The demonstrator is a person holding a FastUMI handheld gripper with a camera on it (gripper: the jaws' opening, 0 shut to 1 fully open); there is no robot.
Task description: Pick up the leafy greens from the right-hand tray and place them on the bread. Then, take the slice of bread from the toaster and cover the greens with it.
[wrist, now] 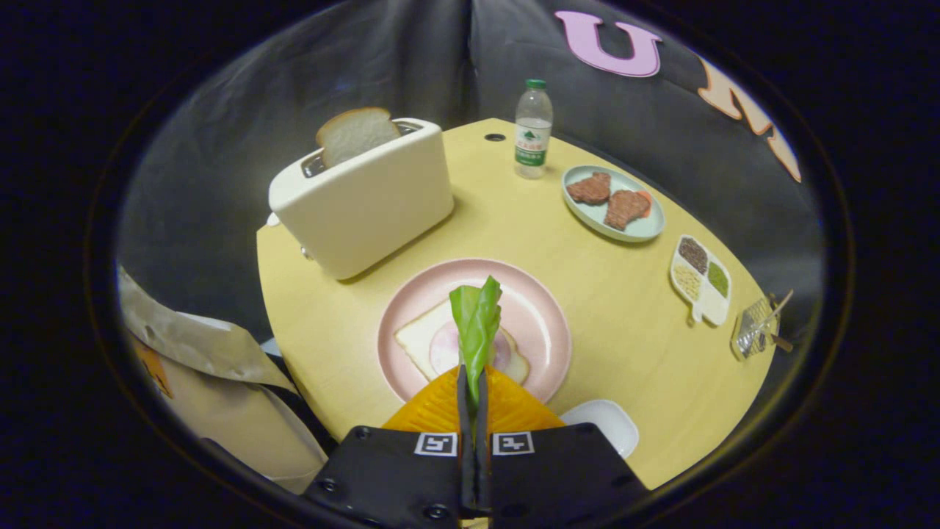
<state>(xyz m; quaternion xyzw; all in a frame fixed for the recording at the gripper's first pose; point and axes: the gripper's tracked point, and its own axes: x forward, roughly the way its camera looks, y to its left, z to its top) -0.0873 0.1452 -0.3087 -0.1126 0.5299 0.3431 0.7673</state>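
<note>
In the gripper view, the gripper (474, 382) has its two fingers pressed together on a leafy green (476, 323), which stands upright above the pink plate (543, 294). On that plate lies a bread slice (415, 339) topped with ham (444, 349). Beyond, a second bread slice (356, 134) sticks up from the white toaster (367, 198) on the yellow table (624, 323).

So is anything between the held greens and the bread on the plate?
Nothing visible. The hand-held gripper is shut on the green leafy lettuce, which sticks out over the white bread slice topped with a pale ham round on the round pink plate.
</note>
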